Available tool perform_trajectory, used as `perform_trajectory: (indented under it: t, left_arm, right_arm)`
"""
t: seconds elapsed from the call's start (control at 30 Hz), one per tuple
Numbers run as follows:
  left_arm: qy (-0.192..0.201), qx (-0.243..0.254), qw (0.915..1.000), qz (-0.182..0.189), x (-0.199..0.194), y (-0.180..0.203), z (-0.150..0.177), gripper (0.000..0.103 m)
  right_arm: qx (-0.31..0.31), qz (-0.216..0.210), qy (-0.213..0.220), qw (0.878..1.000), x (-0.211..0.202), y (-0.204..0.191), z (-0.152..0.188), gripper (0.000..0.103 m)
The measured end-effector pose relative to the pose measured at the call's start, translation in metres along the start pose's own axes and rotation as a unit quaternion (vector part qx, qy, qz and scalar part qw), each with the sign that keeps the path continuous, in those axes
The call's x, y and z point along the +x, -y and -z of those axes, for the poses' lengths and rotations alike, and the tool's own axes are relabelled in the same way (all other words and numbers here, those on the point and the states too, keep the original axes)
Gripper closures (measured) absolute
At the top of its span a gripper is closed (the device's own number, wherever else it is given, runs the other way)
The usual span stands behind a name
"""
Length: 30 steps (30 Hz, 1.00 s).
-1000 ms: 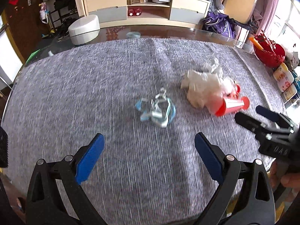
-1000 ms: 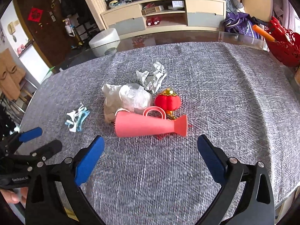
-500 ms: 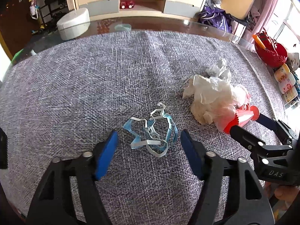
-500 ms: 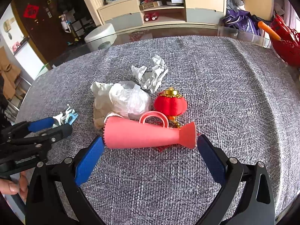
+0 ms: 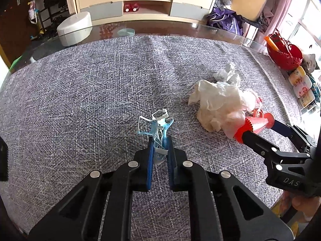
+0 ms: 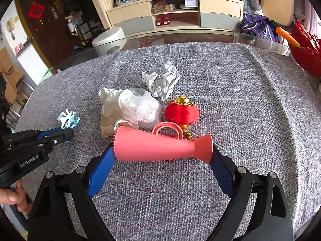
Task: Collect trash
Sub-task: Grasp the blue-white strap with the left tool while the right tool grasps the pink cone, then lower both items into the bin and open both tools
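Left gripper [image 5: 159,140] clamps blue mask [image 5: 158,129] near tabletop's near edge; right gripper [image 6: 162,154] wide, straddling pink cup [image 6: 160,147], contact unclear.

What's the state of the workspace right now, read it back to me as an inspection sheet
Surface: grey woven cloth covering a glass-edged table.
Job's things: crumpled blue face mask pinched in the left gripper; white plastic bag wad; crumpled grey paper.
Clutter: pink horn-shaped container lying on its side, red lantern ornament behind it.
Grippers: left shut on the mask; right gripper spread wide, its pads at the container's two ends, contact unclear.
Cables: nothing seen.
Surroundings: beige TV cabinet, white round stool, red basket at the table's right edge.
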<state>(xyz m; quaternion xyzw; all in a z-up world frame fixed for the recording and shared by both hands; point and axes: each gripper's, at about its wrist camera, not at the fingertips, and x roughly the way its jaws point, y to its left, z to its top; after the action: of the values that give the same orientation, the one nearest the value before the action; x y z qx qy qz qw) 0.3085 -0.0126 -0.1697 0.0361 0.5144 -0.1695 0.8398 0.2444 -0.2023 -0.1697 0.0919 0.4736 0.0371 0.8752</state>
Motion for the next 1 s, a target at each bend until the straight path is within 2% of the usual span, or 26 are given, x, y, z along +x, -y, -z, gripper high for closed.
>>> perform_trajectory:
  t: [0.27, 0.5, 1.0]
  left_arm:
    - [0.017, 0.006, 0.9998, 0.0, -0.028, 0.012, 0.012, 0.094]
    - [0.032, 0.01, 0.9994, 0.007, -0.067, 0.028, 0.041, 0.094]
    - [0.017, 0.002, 0.9992, 0.036, -0.108, 0.064, 0.16, 0.093]
  right_arm:
    - [-0.004, -0.007, 0.019, 1.0, -0.04, 0.005, 0.008, 0.013]
    - [-0.006, -0.01, 0.029, 1.0, -0.08, 0.01, 0.028, 0.013]
    - [-0.028, -0.018, 0.012, 0.999, -0.128, 0.003, 0.111, 0.013]
